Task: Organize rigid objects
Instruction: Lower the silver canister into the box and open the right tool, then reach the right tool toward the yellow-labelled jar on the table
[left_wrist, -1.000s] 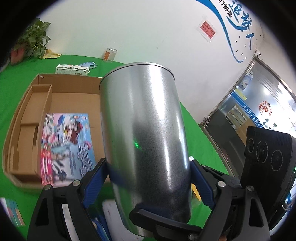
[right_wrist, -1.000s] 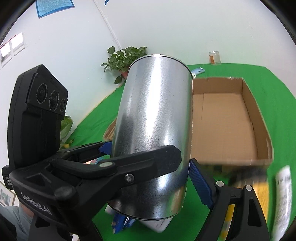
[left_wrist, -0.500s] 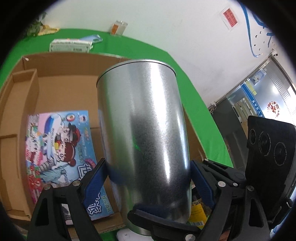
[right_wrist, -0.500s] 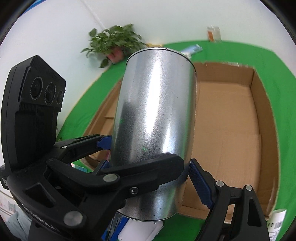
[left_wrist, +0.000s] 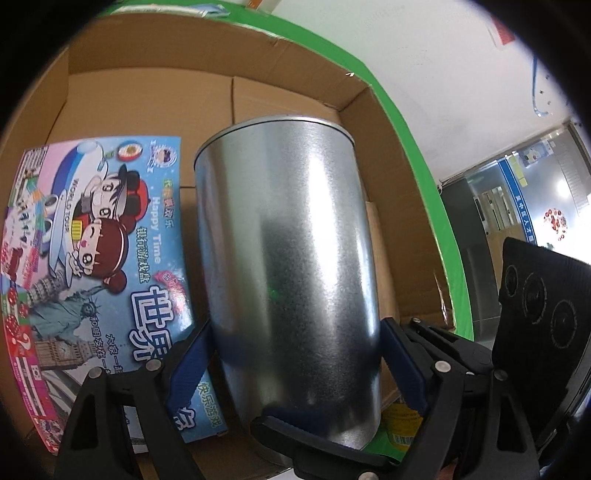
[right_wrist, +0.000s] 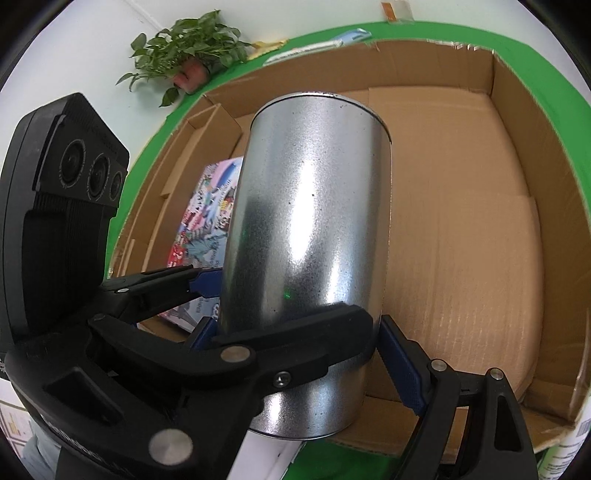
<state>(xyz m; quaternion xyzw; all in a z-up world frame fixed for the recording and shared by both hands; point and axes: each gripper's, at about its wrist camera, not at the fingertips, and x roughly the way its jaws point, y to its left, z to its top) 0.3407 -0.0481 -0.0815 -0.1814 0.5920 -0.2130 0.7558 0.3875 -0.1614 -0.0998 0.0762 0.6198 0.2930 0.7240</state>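
A tall silver metal can (left_wrist: 288, 240) (right_wrist: 310, 229) is held between both grippers, above the open cardboard box (left_wrist: 406, 206) (right_wrist: 517, 110). My left gripper (left_wrist: 295, 362) is shut on the can's lower part, its blue pads (left_wrist: 188, 365) pressing on either side. My right gripper (right_wrist: 299, 350) is shut on the same can; its right pad (right_wrist: 402, 369) lies against the wall, and its left pad is mostly hidden behind the left gripper's black finger (right_wrist: 295, 332). A colourful board game box (left_wrist: 92, 240) (right_wrist: 207, 221) lies flat in the box's left half.
Bare cardboard floor (right_wrist: 461, 240) spreads right of the can. A green cloth (left_wrist: 436, 221) covers the table around the box. A potted plant (right_wrist: 188, 51) stands at the back left. A yellow-labelled item (left_wrist: 402, 421) and a white object (right_wrist: 266, 458) lie near the box's front edge.
Both grippers have carried the can down and forward, tilting downward. It now hangs over the box's inside, which fills both views. The grip is unchanged.
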